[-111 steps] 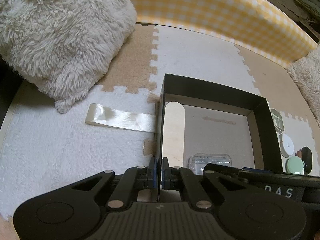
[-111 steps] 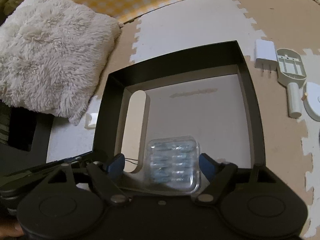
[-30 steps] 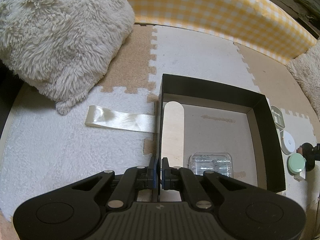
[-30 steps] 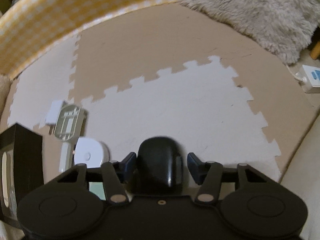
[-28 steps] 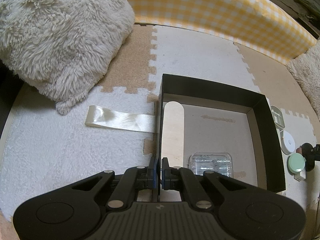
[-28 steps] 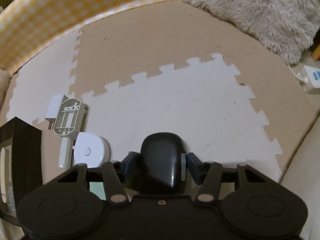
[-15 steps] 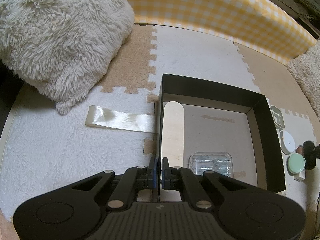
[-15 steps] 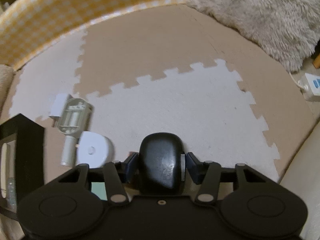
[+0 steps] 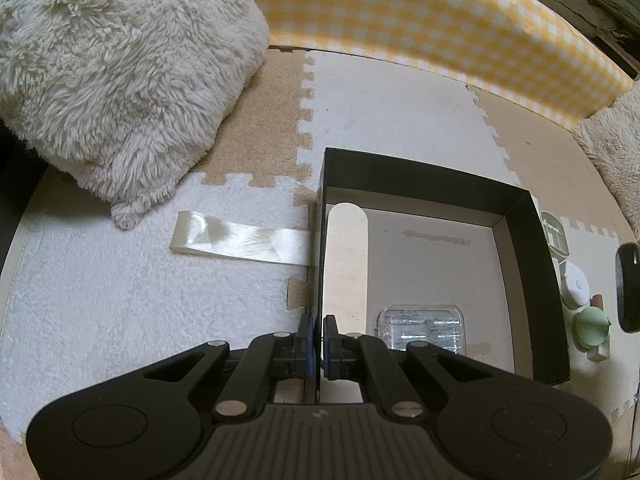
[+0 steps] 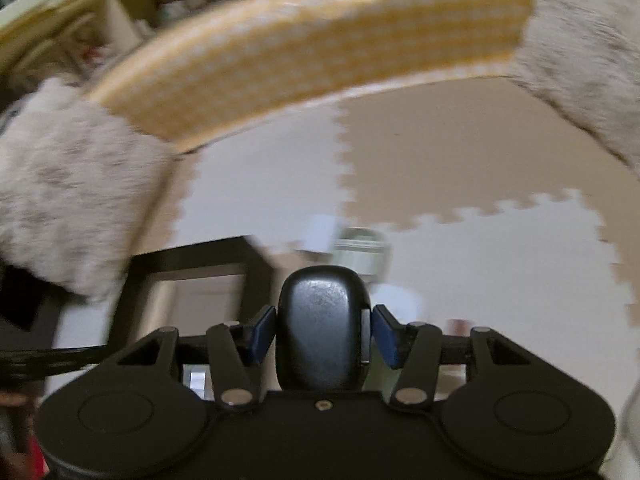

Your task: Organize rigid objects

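mouse (image 10: 322,328) clenched in right tool (image 10: 322,334), long axis pointing forward along fingers.

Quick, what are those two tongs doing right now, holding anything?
Left tongs: shut on the black box's near wall.
Right tongs: shut on a black rounded case.

The right tongs (image 10: 324,338) have lifted the black case (image 10: 322,328), apparently swinging toward the box (image 10: 192,258).
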